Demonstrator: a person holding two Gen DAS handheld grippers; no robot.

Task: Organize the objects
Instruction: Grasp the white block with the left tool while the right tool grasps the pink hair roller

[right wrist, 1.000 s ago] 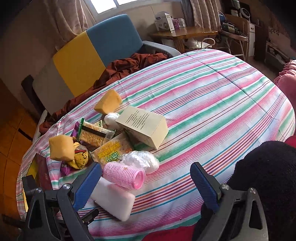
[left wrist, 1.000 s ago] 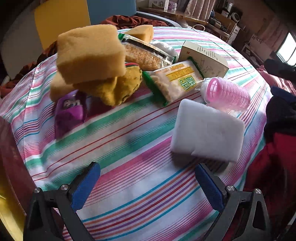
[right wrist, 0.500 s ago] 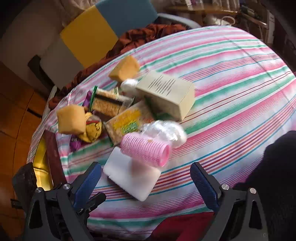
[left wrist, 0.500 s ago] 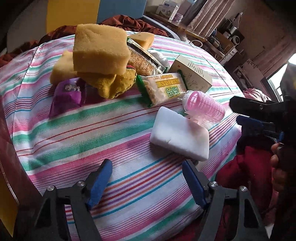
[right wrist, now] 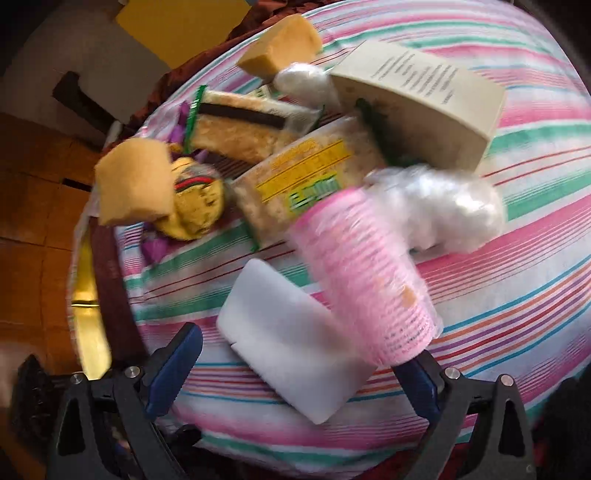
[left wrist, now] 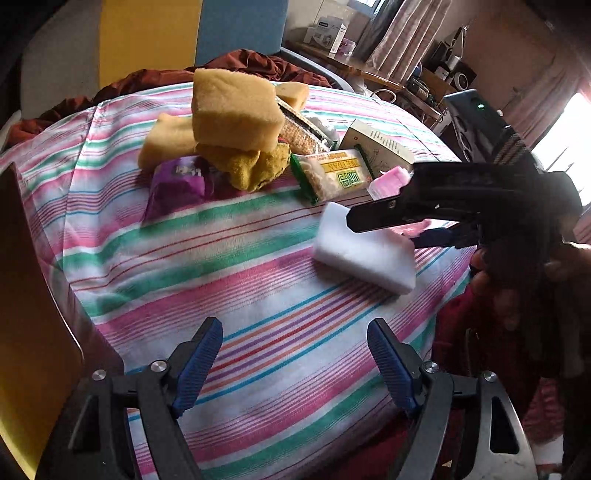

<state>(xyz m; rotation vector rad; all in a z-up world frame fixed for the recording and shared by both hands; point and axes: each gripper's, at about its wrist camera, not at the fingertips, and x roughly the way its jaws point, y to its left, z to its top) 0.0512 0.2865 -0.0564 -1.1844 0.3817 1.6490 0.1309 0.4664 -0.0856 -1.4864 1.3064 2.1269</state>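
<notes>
A white foam block point(left wrist: 364, 247) point(right wrist: 291, 343) lies near the front edge of the striped table. A pink hair roller point(right wrist: 365, 277) point(left wrist: 391, 179) lies beside it. My right gripper point(right wrist: 299, 365) is open, low over the white block, its right finger next to the roller's end. It also shows in the left wrist view point(left wrist: 388, 221), reaching in from the right. My left gripper point(left wrist: 295, 365) is open and empty over bare cloth at the front. Behind lie yellow sponges point(left wrist: 232, 107), snack packets point(left wrist: 332, 175), a purple packet point(left wrist: 177, 181) and a cream box point(left wrist: 380, 147).
A crumpled clear plastic wrap point(right wrist: 443, 206) sits right of the roller. A yellow soft toy point(right wrist: 195, 203) lies under one sponge. A yellow and blue chair point(left wrist: 184, 33) stands behind the table. The table's front edge point(left wrist: 332, 443) is close to both grippers.
My right gripper has moved down and forward onto the white block and pink roller. My left gripper has drawn back and swung left, so the pile looks farther away.
</notes>
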